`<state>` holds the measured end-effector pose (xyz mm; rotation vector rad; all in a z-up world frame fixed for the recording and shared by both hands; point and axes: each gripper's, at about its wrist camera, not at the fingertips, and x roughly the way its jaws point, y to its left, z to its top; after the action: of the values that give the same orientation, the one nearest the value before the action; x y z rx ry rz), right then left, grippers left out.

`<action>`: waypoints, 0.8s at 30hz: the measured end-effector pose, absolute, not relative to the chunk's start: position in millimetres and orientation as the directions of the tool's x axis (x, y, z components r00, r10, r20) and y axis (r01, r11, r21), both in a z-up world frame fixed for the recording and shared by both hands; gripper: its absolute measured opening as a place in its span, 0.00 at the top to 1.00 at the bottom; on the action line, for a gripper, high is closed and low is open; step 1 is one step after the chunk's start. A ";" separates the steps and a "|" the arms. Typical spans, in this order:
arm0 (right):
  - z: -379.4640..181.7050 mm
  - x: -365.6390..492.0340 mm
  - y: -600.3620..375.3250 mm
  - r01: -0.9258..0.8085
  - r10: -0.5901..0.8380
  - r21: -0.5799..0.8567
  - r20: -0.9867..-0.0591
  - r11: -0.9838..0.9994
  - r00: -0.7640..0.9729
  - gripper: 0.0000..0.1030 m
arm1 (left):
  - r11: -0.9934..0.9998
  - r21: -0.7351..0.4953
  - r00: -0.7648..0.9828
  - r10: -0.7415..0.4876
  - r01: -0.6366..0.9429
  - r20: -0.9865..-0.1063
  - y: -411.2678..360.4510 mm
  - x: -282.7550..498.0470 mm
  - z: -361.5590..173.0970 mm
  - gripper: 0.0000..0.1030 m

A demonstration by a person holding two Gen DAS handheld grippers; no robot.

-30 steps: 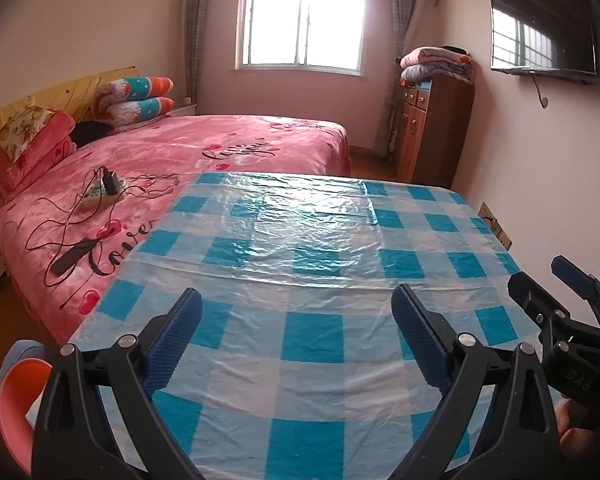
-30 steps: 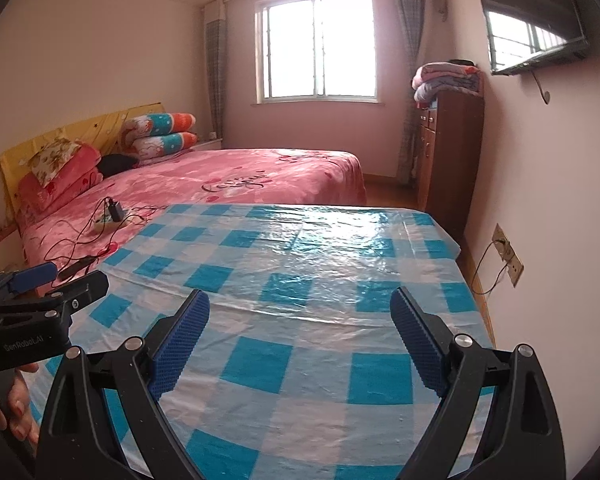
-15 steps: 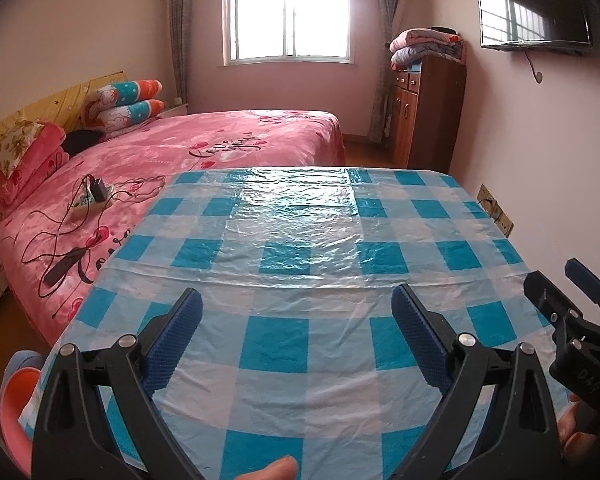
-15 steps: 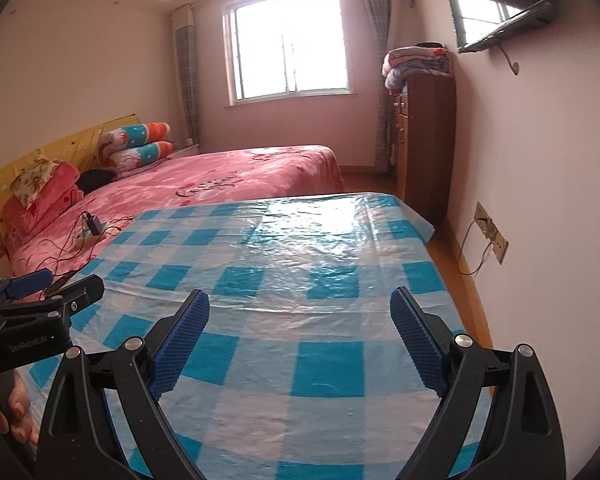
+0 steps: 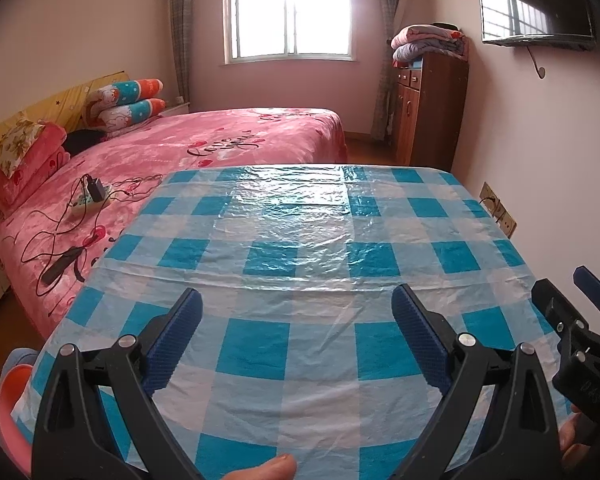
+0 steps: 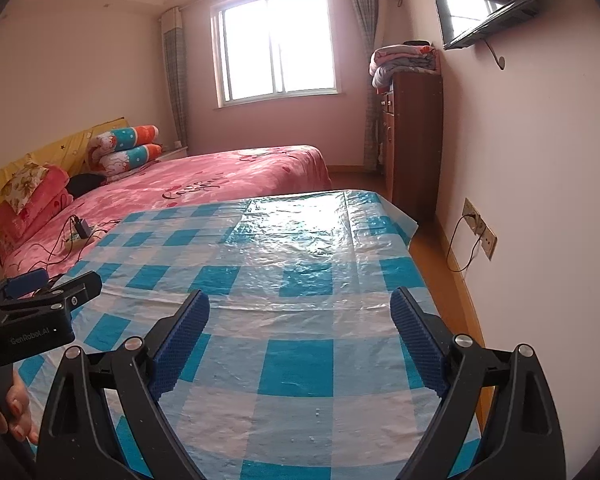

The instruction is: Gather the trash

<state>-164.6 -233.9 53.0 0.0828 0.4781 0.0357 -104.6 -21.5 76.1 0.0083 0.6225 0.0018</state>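
No trash shows in either view. A table under a blue-and-white checked plastic cloth [image 5: 300, 240] fills the foreground, and its top is bare. My left gripper [image 5: 296, 304] hovers open over the near edge with nothing between its blue pads. My right gripper [image 6: 300, 300] is also open and holds nothing, over the table's right half [image 6: 300, 264]. Each gripper appears in the other's view: the right gripper [image 5: 562, 284] at the right edge, the left gripper [image 6: 66, 280] at the left edge. A person's fingertip [image 5: 268, 470] shows at the bottom.
A pink bed [image 5: 204, 148] with pillows, cables and a power strip [image 5: 88, 200] lies left of the table. A wooden cabinet [image 6: 412, 140] with folded blankets stands by the right wall, under a wall TV [image 6: 484, 0]. An orange plastic object [image 5: 8, 396] peeks in low left. Wall sockets [image 6: 480, 228] sit above the floor strip.
Both views have shifted: the left one shows the table more squarely, the right one has swung to show the table's right edge and the floor. A fingertip has come into the left view.
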 end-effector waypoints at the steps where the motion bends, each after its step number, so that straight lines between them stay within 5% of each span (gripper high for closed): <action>1: 52.8 -164.6 -234.3 -0.015 0.054 0.089 -0.458 0.996 0.887 0.10 | 1.000 0.006 0.812 0.001 0.003 -0.584 -22.0 -104.4 76.3 0.07; 24: 49.2 -159.6 -226.3 -0.023 0.053 0.067 -0.480 0.998 0.876 0.09 | 1.000 -0.008 0.807 -0.024 0.024 -0.590 -22.7 -101.2 68.3 0.07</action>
<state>-159.6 -226.3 49.2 0.0593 0.5021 0.0397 -101.2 -22.7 68.3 -0.0007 0.6317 -0.0255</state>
